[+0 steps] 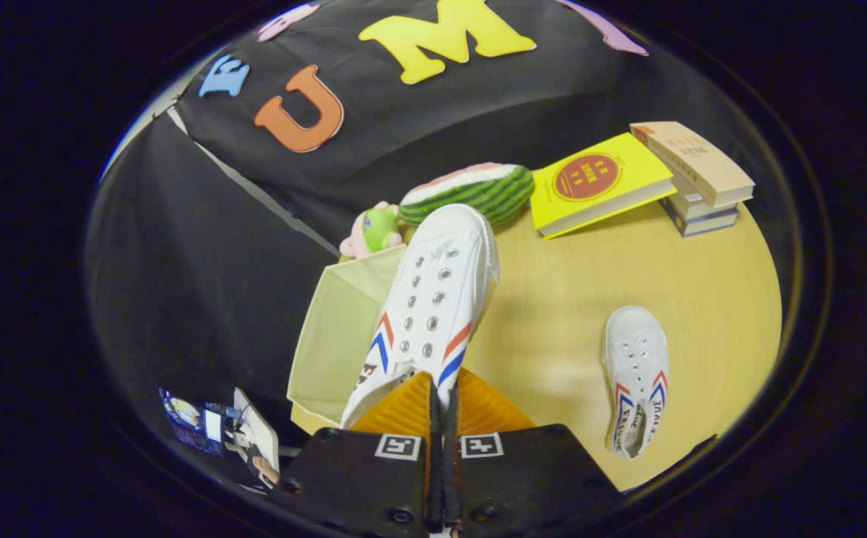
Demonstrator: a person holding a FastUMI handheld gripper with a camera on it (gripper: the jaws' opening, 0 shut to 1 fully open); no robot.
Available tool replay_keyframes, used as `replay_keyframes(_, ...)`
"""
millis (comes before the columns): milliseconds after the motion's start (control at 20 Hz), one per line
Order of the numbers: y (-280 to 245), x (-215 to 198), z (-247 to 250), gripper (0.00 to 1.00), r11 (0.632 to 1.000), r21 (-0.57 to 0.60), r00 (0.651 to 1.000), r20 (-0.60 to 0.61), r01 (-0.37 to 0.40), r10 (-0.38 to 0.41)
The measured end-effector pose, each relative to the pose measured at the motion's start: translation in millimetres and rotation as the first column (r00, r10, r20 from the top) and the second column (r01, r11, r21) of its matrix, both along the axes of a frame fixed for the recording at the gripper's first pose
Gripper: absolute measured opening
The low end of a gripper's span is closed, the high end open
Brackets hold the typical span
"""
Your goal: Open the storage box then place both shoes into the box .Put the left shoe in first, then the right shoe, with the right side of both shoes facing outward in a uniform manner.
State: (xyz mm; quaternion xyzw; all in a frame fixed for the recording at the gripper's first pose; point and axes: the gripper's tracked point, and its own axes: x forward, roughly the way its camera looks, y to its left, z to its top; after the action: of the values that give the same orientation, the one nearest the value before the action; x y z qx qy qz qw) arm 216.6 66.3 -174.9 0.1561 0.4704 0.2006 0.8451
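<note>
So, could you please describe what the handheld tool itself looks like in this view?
The tool has a broad black body that carries two square black-and-white fiducial markers, one beside each finger. Its two fingers have ribbed, wedge-shaped faces and meet along a narrow dark seam. Round screws sit near the body's lower edge.

The gripper (441, 388) sits at the bottom centre of the frame, its 2 fingers (403, 411) drawn almost together with only a thin dark slit between them. They point up the frame and pinch the rear edge of a white shoe (433, 299), which hangs lifted just ahead of the tips. Each finger carries 1 square marker at its base, the 2 side by side in the lower middle. The dark gripper body spreads across the lower part of the frame.
</note>
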Motion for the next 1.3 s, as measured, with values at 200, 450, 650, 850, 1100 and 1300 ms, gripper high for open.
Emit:
replay_keyframes(200, 53.8, -1.8, 21.1, 0.06, 0.995, 0.099, 0.999, 0.044, -0.027, 0.023)
replay_keyframes(450, 119.3, 9.3, 5.6, 0.06, 0.993, 0.119, 0.998, 0.060, -0.015, 0.008)
replay_keyframes(650, 160.5, 10.0, -27.9, 0.06, 0.993, 0.121, 0.999, 0.031, -0.011, 0.007)
replay_keyframes(850, 189.1, 8.7, -65.9, 0.06, 0.991, 0.133, 1.000, -0.019, -0.016, 0.019)
replay_keyframes(1100, 205.3, 10.6, -88.1, 0.06, 0.996, 0.089, 1.000, 0.006, -0.017, 0.017)
replay_keyframes(1300, 201.1, 8.4, -74.3, 0.55, 0.998, 0.000, 0.994, 0.094, -0.061, 0.060)
